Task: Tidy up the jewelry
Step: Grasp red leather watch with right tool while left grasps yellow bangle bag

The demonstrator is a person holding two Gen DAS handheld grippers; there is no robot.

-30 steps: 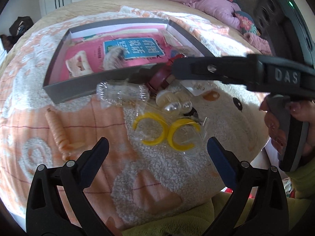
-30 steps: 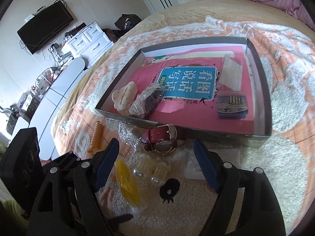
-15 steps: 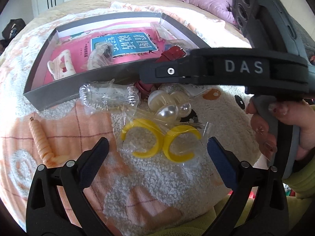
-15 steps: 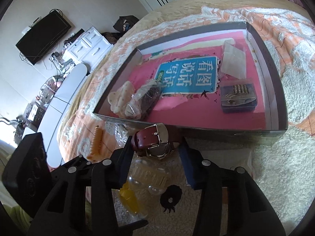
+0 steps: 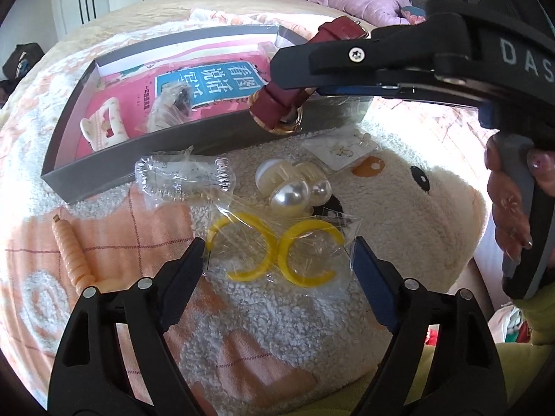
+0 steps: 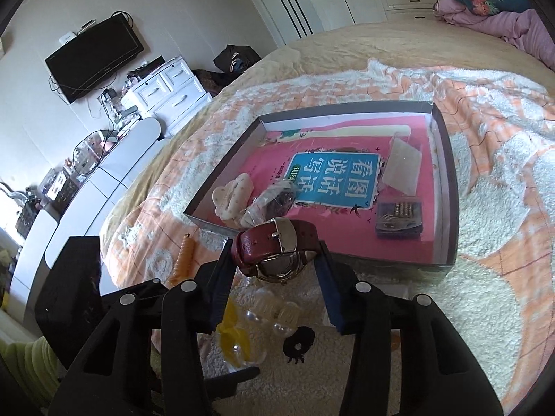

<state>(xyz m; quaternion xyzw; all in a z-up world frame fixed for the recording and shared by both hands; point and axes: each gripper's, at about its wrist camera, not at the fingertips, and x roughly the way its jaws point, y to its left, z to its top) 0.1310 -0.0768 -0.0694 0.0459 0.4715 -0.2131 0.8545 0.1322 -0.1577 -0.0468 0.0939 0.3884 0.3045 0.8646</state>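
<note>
Dark red leather is seen in the left wrist view: a watch [image 5: 277,111] with a red strap is pinched by the right tongs [image 5: 295,79] and is held in the air above the near wall of the grey tray [image 5: 138,159], which lies on the bed. The left tongs [image 5: 277,260] are spread wide and hang low over a clear bag with two yellow hoop earrings [image 5: 274,253]; nothing is held between them. Near the bag, on the fleece blanket [image 5: 277,312], a pearl hair clip [image 5: 291,187], an empty-looking clear bag [image 5: 180,176], a small card with earrings [image 5: 347,149] and an orange beaded piece [image 5: 71,253] are lying. Inside the tray a cream claw clip [image 5: 104,128] and a bagged dark item [image 5: 170,104] are already placed, at its left side.

In the right wrist view, the watch [image 6: 274,253] is gripped by its strap between the right tongs [image 6: 274,263], just in front of the near edge of the tray [image 6: 447,187]. A small dark box [image 6: 399,218] and a clear flat packet [image 6: 402,170] are also seen in the tray, near its right wall.

The task is judged to be about half done: four things are stored, the watch is on its way, and five pieces are left on the blanket.
</note>
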